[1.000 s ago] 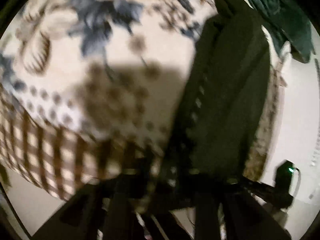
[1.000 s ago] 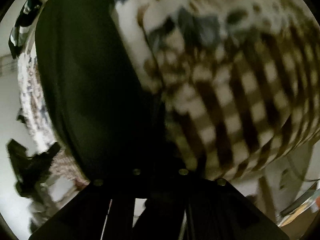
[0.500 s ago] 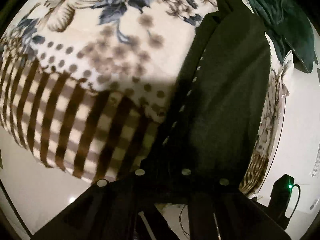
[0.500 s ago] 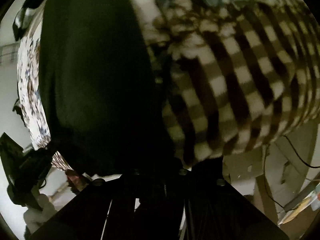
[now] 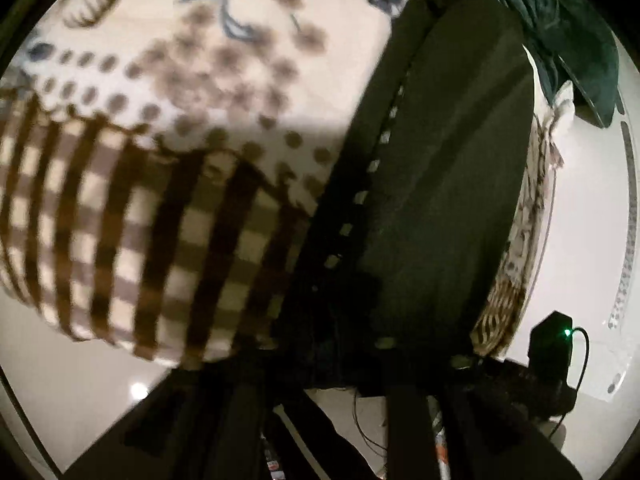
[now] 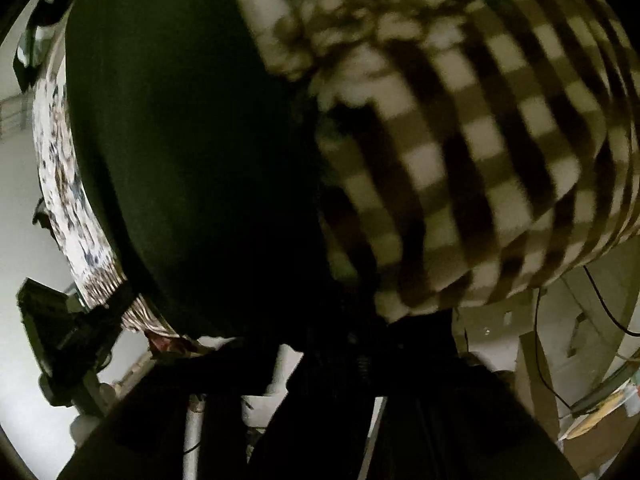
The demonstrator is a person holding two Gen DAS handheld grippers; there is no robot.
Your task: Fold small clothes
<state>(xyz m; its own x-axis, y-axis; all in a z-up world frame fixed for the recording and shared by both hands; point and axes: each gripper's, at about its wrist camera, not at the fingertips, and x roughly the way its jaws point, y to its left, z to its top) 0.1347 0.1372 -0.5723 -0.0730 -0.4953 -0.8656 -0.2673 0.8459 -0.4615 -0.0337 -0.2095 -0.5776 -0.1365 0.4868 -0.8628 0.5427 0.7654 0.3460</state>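
A dark green garment (image 5: 448, 184) lies lengthwise on a bed with a patterned blanket (image 5: 168, 128); it also fills the left of the right wrist view (image 6: 180, 152). My left gripper (image 5: 332, 364) is at the garment's near edge and looks shut on its hem, with dark cloth hanging below the fingers. My right gripper (image 6: 332, 344) is at the same near edge, lost in dark cloth and shadow; its jaws do not show clearly.
The blanket (image 6: 480, 152) has brown checks near the bed edge and flowers farther in. A teal cloth (image 5: 568, 40) lies at the far end. A black device with a green light (image 5: 552, 340) stands on the pale floor. Cardboard and cables (image 6: 560, 340) are at right.
Both views have shifted slightly and blurred; the garment's near edge has been drawn toward the bed edge, and cloth now hangs under the left gripper.
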